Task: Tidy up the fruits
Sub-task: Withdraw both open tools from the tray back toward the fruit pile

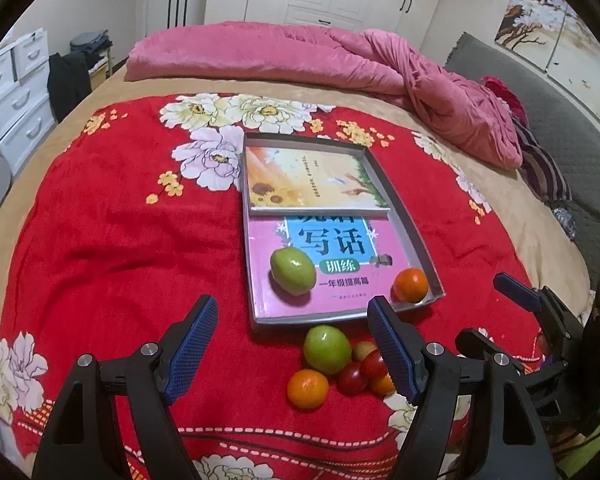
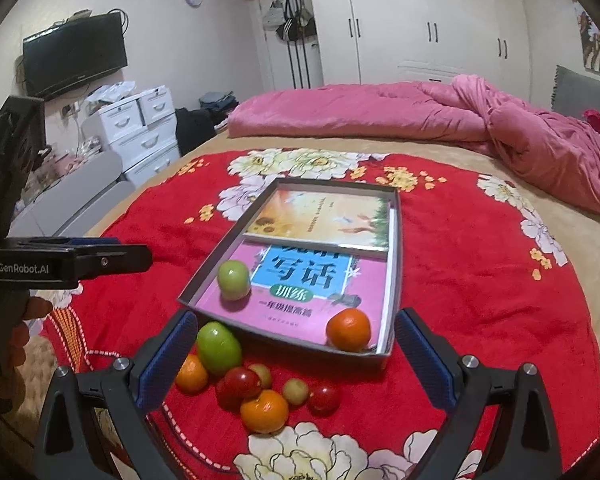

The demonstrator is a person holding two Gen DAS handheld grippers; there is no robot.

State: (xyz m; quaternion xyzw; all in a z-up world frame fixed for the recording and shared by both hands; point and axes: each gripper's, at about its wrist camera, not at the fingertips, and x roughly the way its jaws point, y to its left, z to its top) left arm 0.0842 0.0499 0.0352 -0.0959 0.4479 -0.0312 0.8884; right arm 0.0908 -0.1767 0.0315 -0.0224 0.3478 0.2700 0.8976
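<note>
On the bed, a shallow grey tray (image 2: 396, 240) lies on a red flowered blanket (image 2: 480, 300). It is lined with two books and already holds a green fruit (image 2: 234, 280) at its near left and an orange (image 2: 348, 329) in its near right corner. Just outside the near rim sits the loose pile: a bigger green fruit (image 2: 219, 347), an orange on its left (image 2: 191, 374), another orange (image 2: 264, 411) nearest the camera, red tomatoes (image 2: 240, 385) and two small pale-green fruits (image 2: 295, 391) — all touching or nearly so.

The right hand-held gripper (image 2: 296, 354) hangs over the pile, its jaws wide apart and nothing in them. The left hand-held gripper (image 1: 292, 340) is likewise open and empty, held near the same pile.

The fruits look light, round and smooth — likely to roll on the soft blanket if nudged. The oranges and green fruits should be firm enough to squeeze across the widest part. The tomatoes are probably thin-skinned and need a gentler pinch. The near orange looks easiest to take, its near side being free of neighbours.
</note>
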